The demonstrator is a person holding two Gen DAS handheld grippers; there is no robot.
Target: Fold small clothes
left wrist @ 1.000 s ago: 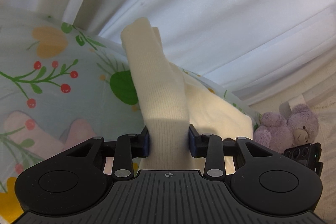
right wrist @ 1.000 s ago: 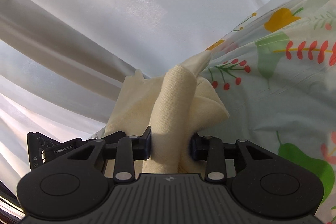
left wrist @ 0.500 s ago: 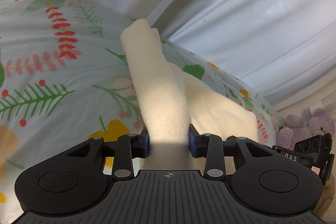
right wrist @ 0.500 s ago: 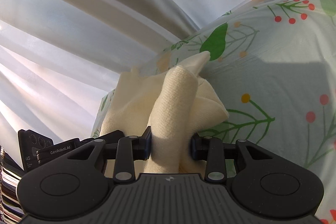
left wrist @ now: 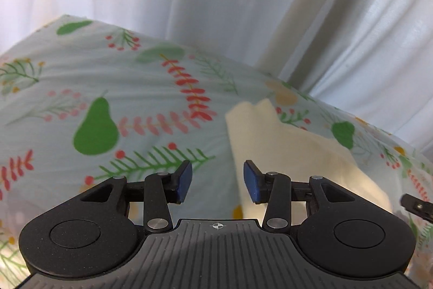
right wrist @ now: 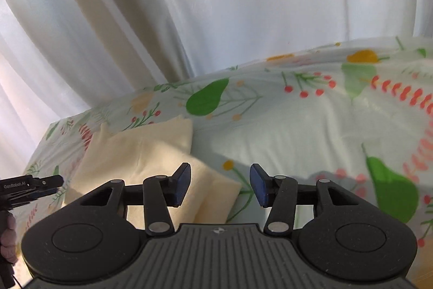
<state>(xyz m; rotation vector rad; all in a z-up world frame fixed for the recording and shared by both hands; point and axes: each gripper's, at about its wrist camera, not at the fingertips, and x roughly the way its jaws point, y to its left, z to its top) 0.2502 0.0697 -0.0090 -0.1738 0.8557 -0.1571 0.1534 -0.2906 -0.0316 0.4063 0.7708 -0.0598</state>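
A cream knit garment [left wrist: 292, 153] lies folded on the floral bedsheet [left wrist: 121, 88]. It also shows in the right wrist view [right wrist: 140, 153]. My left gripper [left wrist: 217, 182] is open and empty, just left of the garment's near edge. My right gripper [right wrist: 219, 185] is open and empty, just right of the garment. The tip of the right gripper shows at the right edge of the left wrist view [left wrist: 416, 206], and the left gripper shows at the left edge of the right wrist view [right wrist: 29, 186].
White curtains [left wrist: 243, 4] hang behind the bed. The sheet [right wrist: 311, 126] bulges over soft bedding to the right of the garment.
Both grippers have let go of the cream garment and opened. The garment now lies flat on the sheet, and both grippers have drawn back from it.
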